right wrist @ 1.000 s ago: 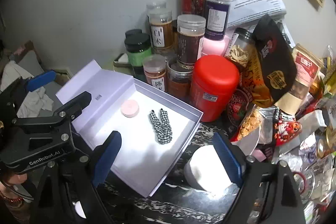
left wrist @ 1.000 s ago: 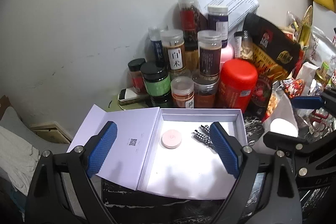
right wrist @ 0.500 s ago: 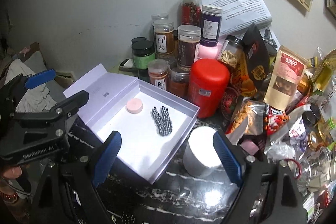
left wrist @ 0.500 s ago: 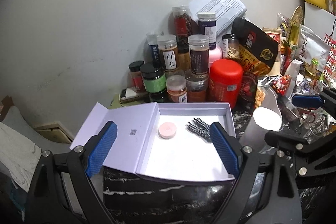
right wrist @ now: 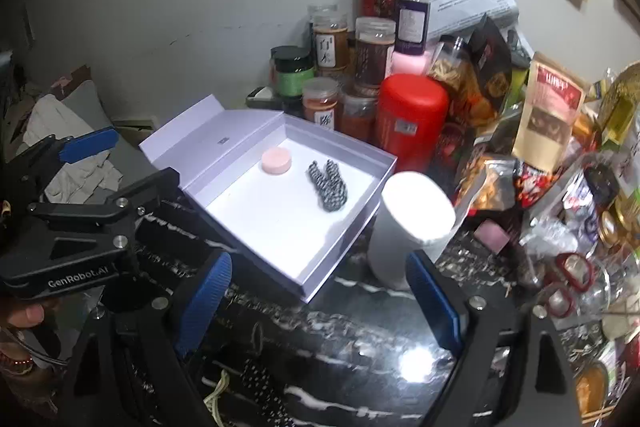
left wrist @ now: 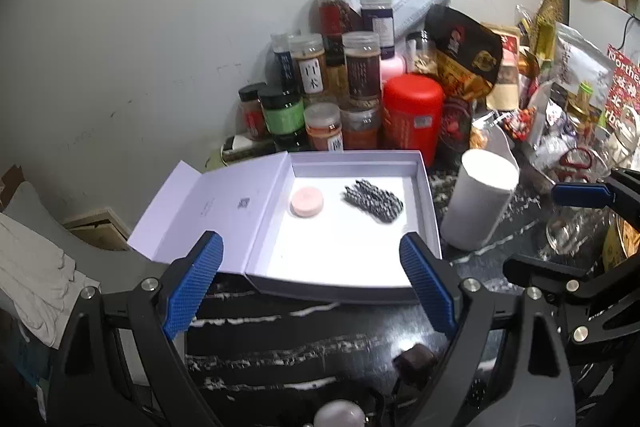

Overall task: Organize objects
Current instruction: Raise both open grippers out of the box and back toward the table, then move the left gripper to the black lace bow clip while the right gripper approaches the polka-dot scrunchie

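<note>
An open lavender box [left wrist: 425,187] [right wrist: 352,205] lies on the black marble table, lid folded out to the left. Inside lie a pink round disc [left wrist: 306,201] [right wrist: 276,160] and a black-and-white checkered bow [left wrist: 374,200] [right wrist: 329,185]. A white cylinder container [left wrist: 480,199] [right wrist: 408,227] stands just right of the box. My left gripper [left wrist: 310,283] is open and empty, held back over the box's near edge. My right gripper [right wrist: 316,299] is open and empty, near the box's front corner and the white cylinder.
Several spice jars [left wrist: 320,99] and a red canister [left wrist: 412,115] [right wrist: 410,119] stand behind the box against the wall. Snack bags [right wrist: 548,111], glassware and clutter fill the right side. A grey cushion with cloth [left wrist: 32,267] lies off the table's left edge.
Both grippers have pulled back and up from the box, which now looks smaller and farther. More of the marble table front shows. Both stay open.
</note>
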`<move>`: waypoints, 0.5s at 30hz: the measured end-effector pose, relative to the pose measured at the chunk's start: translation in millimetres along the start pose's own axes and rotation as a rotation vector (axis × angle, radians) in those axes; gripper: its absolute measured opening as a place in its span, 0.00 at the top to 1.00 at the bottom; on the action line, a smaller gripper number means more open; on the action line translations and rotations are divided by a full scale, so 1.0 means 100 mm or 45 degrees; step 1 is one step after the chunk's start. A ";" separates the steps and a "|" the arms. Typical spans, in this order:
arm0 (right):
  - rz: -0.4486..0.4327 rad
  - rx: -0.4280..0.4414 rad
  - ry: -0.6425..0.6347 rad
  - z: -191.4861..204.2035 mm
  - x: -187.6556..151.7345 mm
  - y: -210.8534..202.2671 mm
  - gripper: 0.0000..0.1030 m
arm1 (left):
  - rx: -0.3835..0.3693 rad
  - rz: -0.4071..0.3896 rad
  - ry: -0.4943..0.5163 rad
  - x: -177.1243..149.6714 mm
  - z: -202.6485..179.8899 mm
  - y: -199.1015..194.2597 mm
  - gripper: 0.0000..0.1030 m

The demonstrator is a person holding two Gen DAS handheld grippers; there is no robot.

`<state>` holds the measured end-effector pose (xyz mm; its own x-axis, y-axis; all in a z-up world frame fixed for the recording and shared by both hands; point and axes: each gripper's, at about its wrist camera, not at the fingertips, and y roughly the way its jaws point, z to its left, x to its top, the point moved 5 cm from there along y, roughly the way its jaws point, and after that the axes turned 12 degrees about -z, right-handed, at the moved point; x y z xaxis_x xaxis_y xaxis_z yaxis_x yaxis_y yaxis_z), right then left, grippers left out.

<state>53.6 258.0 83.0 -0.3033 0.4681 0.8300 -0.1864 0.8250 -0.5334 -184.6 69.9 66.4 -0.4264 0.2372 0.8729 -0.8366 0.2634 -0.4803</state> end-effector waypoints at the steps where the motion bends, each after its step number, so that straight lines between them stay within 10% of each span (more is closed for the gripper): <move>1: 0.003 0.003 0.000 0.01 -0.04 -0.01 0.13 | -0.003 0.006 0.001 -0.04 -0.01 -0.02 0.13; 15: 0.055 0.057 0.003 0.14 -0.53 -0.09 0.13 | -0.052 0.051 -0.031 -0.56 -0.10 -0.18 0.13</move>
<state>57.9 221.2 41.7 -0.3093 0.5037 0.8066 -0.2150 0.7892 -0.5753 -142.0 61.5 25.4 -0.4681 0.2260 0.8543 -0.8039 0.2924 -0.5179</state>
